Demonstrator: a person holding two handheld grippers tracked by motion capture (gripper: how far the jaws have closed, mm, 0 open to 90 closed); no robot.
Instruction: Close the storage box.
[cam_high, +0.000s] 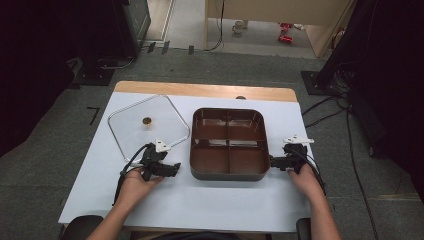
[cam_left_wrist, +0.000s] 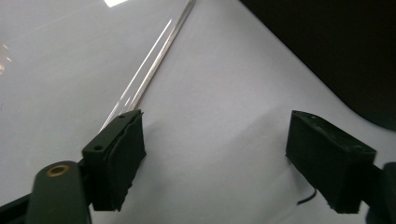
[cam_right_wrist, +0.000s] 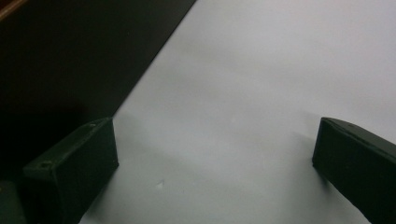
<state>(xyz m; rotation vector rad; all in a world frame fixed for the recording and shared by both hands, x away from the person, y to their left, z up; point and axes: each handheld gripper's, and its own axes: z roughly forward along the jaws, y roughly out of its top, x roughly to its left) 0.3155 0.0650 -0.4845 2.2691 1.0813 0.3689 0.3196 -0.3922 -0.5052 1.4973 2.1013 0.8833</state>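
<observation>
I see the table (cam_high: 200, 210), then the brown tray (cam_high: 228, 144) at its middle, empty in all four compartments. The glass lid (cam_high: 148, 126) lies flat just left of it, off the tray. My left gripper (cam_high: 175, 168) and right gripper (cam_high: 273, 162) flank the tray, jaws spread, pinching nothing. I judge covering hasn't begun.

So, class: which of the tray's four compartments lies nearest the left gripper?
The near-left compartment of the brown tray: it sits on the person's side, beside the left gripper.
</observation>
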